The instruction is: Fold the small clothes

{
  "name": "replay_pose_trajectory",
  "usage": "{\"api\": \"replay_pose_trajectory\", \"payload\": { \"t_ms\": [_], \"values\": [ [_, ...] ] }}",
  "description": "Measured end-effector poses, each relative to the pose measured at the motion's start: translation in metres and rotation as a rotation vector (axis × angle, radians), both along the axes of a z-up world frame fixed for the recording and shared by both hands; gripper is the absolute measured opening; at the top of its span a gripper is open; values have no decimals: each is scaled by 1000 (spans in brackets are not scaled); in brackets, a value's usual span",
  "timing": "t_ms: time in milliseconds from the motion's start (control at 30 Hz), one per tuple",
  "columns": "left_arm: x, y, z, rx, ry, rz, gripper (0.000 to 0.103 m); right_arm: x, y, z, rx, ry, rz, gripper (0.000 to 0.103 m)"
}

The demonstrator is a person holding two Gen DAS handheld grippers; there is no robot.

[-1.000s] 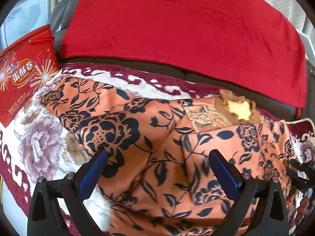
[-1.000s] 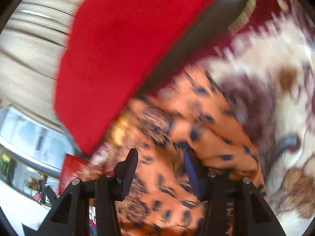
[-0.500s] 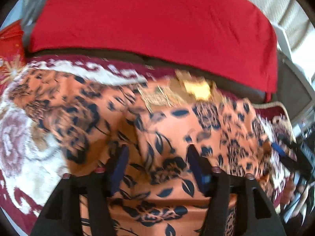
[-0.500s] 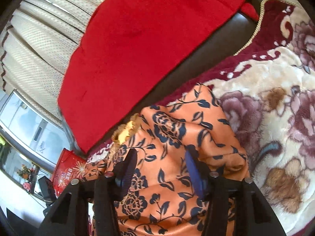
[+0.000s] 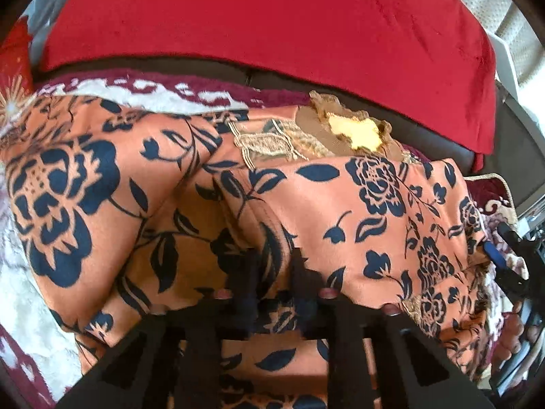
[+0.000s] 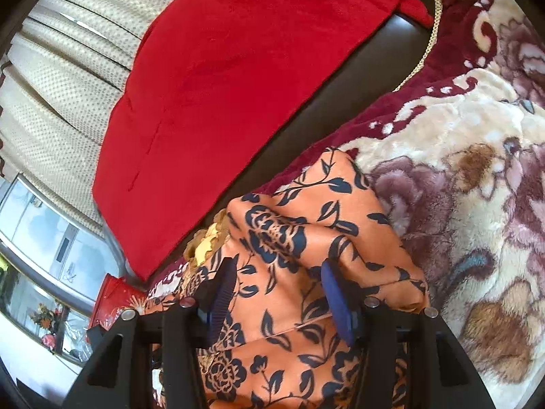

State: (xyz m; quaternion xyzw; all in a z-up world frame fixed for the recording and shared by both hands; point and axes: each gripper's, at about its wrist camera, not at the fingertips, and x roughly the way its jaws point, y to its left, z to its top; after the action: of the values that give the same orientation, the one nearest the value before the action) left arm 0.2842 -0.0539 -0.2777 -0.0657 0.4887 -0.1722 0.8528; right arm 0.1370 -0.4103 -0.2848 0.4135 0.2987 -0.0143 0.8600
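Orange floral garment (image 5: pixel 340 204) is spread across mid-frame on the plush floral blanket (image 6: pixel 477 156), long axis left-right | left tongs (image 5: pixel 272 269) are pinched on a central ridge | right tongs (image 6: pixel 277 293) are held apart astride its right-hand fold, equally near.

Daylight, bright & warm in both my views, coming from the window (image 6: pixel 37 238) behind the curtain (image 6: pixel 68 78). Glass is blown out w/ glare. Heavy fisheye bend + black vignette at corners. My left claw (image 5: pixel 272 272) sits in shadow, nearly silhouetted, edges blocky. Slight softness at left-view rim; right view mostly sharp.
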Motion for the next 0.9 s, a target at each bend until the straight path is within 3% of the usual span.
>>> {"api": "replay_pose_trajectory", "payload": {
  "t_ms": [133,300,333,400,533,600,733,800,833,867,900],
  "values": [
    [1,5,10,39,-54,-7,13,3,0,1,-11,-7,0,56],
    [8,32,8,33,-37,17,11,8,4,3,-22,-19,5,56],
    [10,39,9,45,-42,38,1,9,5,4,-20,-21,6,56],
    [10,51,11,102,-79,88,0,11,8,4,-16,-29,13,56],
    [13,72,13,56,-70,116,0,16,15,4,-13,-37,39,57],
    [11,77,19,53,-93,108,0,21,17,-1,-4,-12,46,69],
    [5,100,44,-64,-107,74,1,32,22,-20,32,73,80,70],
    [5,121,56,-121,-126,92,11,30,28,-13,-12,58,84,70],
    [6,127,61,-131,-145,117,30,28,30,-10,-23,44,89,70],
    [6,143,64,-127,-165,168,59,27,31,-8,-27,34,92,70],
    [7,155,65,-113,-176,220,72,26,33,-5,-31,22,94,70]
  ]
}}
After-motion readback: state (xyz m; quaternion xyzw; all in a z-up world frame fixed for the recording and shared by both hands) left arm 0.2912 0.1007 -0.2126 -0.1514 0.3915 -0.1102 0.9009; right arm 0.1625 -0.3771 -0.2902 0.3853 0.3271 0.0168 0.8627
